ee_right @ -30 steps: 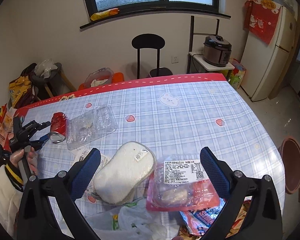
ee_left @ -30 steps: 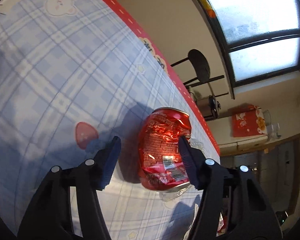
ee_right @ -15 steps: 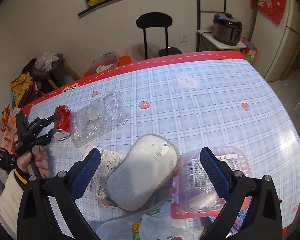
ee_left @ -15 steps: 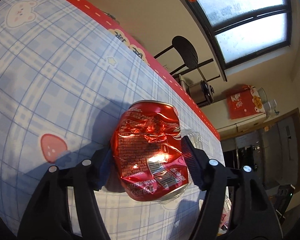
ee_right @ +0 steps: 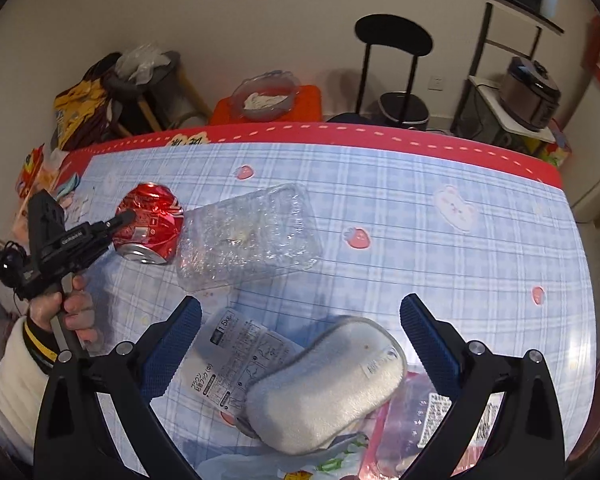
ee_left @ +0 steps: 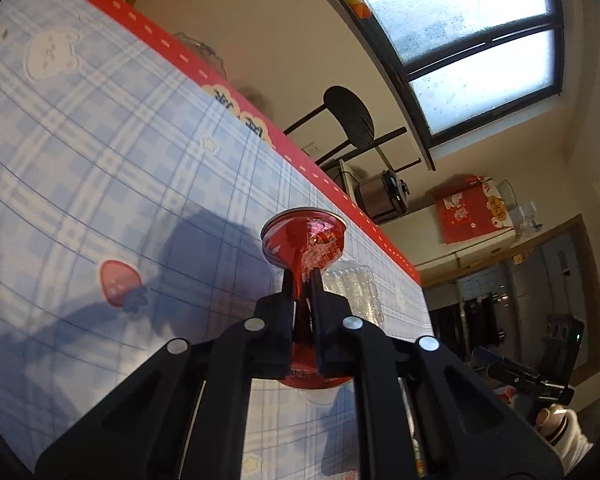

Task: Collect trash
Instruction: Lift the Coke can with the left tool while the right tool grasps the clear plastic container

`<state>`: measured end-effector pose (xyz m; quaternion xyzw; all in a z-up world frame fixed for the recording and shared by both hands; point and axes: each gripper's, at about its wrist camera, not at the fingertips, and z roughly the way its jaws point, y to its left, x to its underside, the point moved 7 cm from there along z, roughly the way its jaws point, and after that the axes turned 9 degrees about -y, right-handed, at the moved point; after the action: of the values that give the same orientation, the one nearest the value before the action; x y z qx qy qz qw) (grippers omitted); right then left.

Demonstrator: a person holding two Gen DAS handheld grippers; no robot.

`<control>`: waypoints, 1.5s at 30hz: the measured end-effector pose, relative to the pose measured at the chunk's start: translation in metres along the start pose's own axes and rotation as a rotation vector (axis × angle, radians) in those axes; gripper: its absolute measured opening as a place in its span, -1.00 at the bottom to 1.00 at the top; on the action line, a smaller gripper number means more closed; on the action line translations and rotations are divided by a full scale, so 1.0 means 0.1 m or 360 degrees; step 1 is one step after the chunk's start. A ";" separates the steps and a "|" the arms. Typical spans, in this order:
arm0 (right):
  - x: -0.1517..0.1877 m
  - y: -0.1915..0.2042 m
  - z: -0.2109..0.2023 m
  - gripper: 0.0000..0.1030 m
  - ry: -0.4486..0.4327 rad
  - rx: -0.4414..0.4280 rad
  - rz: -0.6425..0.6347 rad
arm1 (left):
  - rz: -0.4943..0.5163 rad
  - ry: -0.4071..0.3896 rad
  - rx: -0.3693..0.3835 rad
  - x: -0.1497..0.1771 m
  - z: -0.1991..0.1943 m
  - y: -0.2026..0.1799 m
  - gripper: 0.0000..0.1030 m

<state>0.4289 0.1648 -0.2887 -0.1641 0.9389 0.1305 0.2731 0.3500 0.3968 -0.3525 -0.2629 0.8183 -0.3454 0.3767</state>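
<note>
Since 1 second ago, left gripper (ee_left: 302, 280) fingers clamped hard on crumpled red can (ee_left: 305, 240), squashing its middle flat; can at table (ee_left: 100, 160) corner, lower part hidden behind fingers. Right gripper (ee_right: 300, 344) gapes wide, empty, over fuzzy grey sponge (ee_right: 328, 384). Crinkled clear plastic tray (ee_right: 248, 236) touches can.

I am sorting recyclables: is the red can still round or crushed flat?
Crushed: the red can is pinched thin between the left gripper pads, its wall crumpled.

text: "1.5kg" | on: printed paper label (ee_right: 236, 364) | other print: unreadable
</note>
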 end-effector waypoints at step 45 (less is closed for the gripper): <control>-0.14 0.15 1.79 0.90 0.0404 -0.0118 0.0248 | 0.0605 0.0111 -0.0299 0.59 0.15 -0.45 -0.80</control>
<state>0.5186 0.2412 -0.4243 -0.1160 0.9703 0.1641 0.1350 0.3357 0.3224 -0.3506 -0.1255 0.8943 -0.1992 0.3804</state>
